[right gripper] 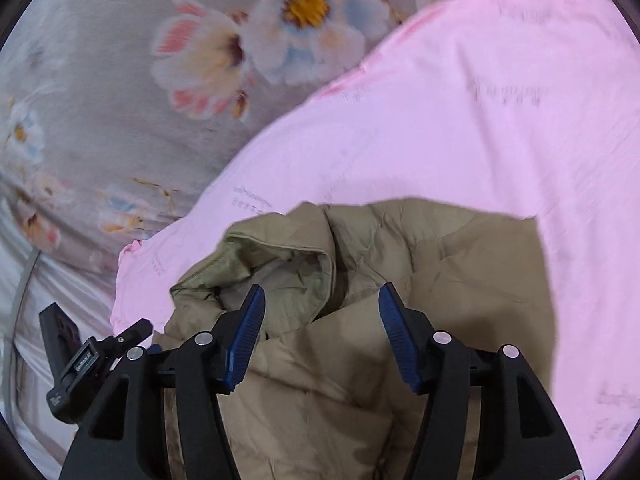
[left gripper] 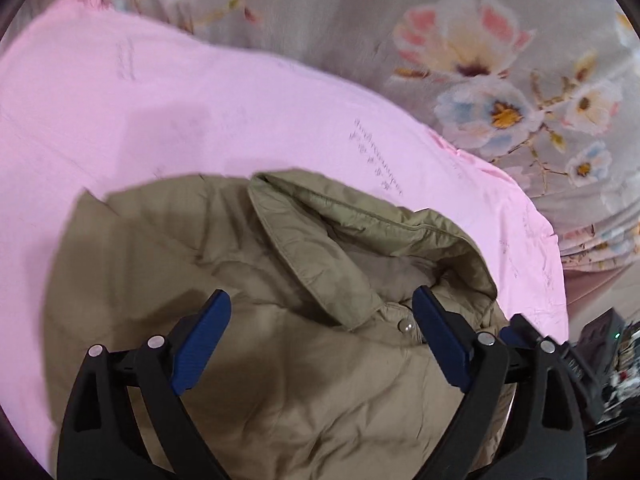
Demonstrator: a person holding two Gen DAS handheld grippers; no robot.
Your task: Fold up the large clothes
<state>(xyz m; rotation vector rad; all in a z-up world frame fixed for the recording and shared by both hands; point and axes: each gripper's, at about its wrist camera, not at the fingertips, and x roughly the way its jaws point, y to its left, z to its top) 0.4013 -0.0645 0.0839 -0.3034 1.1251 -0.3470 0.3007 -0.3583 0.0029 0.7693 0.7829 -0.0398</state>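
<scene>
Fingers of left gripper [left gripper: 322, 334] and right gripper [right gripper: 322, 334] spread above khaki jacket [left gripper: 248, 320]; nothing pinched.

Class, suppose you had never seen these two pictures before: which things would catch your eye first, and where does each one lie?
First comes the khaki padded jacket, crumpled in the lower middle of both views with its collar turned up. It lies on a bright pink sheet, spread over a grey floral bedcover. In the foreground, the left gripper and right gripper stand open above the jacket.
</scene>
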